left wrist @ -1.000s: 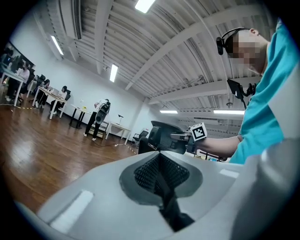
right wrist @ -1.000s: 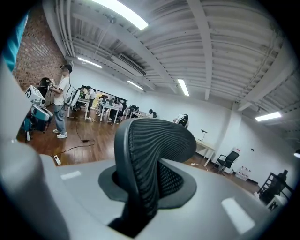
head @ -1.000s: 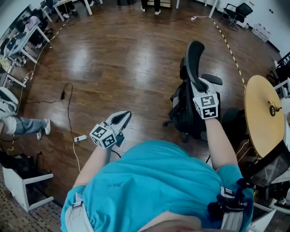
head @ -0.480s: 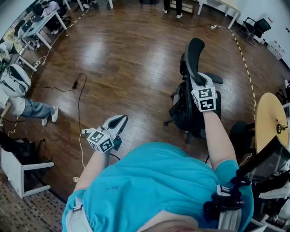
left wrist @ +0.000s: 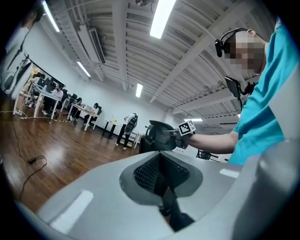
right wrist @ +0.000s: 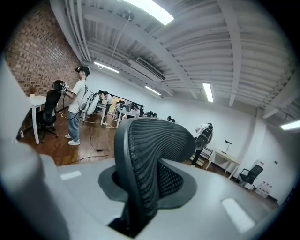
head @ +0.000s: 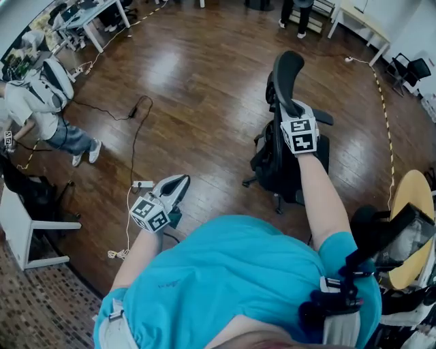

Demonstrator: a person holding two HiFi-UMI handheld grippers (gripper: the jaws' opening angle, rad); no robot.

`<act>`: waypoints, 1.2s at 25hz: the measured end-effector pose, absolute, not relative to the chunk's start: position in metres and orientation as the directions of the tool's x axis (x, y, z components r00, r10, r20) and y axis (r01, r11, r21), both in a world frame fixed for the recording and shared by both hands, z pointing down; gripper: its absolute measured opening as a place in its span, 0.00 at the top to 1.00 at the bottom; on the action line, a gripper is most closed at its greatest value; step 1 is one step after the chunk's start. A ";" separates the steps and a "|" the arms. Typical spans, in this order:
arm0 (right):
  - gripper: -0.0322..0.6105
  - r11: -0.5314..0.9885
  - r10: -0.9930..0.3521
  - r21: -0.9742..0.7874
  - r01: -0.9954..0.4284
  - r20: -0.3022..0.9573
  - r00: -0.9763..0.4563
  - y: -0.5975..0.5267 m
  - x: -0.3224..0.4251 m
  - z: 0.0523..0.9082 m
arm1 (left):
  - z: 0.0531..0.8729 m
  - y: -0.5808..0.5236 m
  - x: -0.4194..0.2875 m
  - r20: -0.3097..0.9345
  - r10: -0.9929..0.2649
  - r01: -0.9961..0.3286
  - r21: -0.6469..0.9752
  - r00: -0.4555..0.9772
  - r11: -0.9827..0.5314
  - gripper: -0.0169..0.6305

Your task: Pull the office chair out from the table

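Observation:
The black mesh office chair (head: 286, 160) stands on the wood floor, apart from the round yellow table (head: 411, 198) at the right edge. My right gripper (head: 289, 103) is shut on the chair's headrest (head: 286, 71) from behind. In the right gripper view the curved mesh headrest (right wrist: 150, 154) fills the gap between the jaws of my right gripper (right wrist: 140, 192). My left gripper (head: 174, 187) hangs free at my left side, level, jaws together and holding nothing. In the left gripper view, my left gripper (left wrist: 161, 180) looks towards the chair (left wrist: 157, 136) with the right gripper (left wrist: 177, 137) on it.
A power strip and cable (head: 142, 184) lie on the floor left of the chair. A person (head: 44, 95) stands at the far left beside a white desk (head: 27, 228). More desks (head: 354, 17) and a spare chair (head: 414, 68) line the far walls.
The chair and my right gripper have moved away from the round table, which has slid towards the right edge of the view. My left gripper has swung along at my side.

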State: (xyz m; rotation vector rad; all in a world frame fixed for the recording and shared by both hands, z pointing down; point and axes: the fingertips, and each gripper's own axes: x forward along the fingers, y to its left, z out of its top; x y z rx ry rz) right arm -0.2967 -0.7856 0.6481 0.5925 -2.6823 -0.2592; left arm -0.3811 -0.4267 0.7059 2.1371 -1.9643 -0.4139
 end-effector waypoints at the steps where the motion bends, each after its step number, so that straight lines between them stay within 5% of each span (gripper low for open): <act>1: 0.82 0.900 -0.425 0.254 -0.355 0.326 -0.845 -0.789 -0.296 0.645 | 0.702 -0.425 -0.372 -0.065 -0.997 -0.938 0.339 0.053 -0.072 0.97; 7: 0.82 0.928 -0.351 0.246 -0.279 0.334 -0.875 -0.783 -0.295 0.611 | 0.667 -0.395 -0.316 -0.073 -0.996 -0.946 0.323 -0.055 0.029 0.97; 15: 0.79 0.952 -0.272 0.239 -0.193 0.362 -0.891 -0.740 -0.385 0.597 | 0.661 -0.333 -0.333 -0.079 -0.980 -0.931 0.334 -0.182 0.145 0.97; 23: 0.66 0.969 -0.118 0.246 -0.017 0.402 -0.908 -0.697 -0.441 0.603 | 0.671 -0.289 -0.331 -0.061 -0.961 -0.901 0.368 -0.269 0.229 0.97; 27: 0.67 0.966 -0.060 0.254 0.057 0.429 -0.901 -0.678 -0.445 0.602 | 0.672 -0.287 -0.328 -0.061 -0.964 -0.904 0.366 -0.260 0.221 0.97; 30: 0.79 0.960 -0.019 0.259 0.103 0.430 -0.903 -0.663 -0.449 0.599 | 0.669 -0.292 -0.327 -0.065 -0.969 -0.913 0.354 -0.239 0.201 0.97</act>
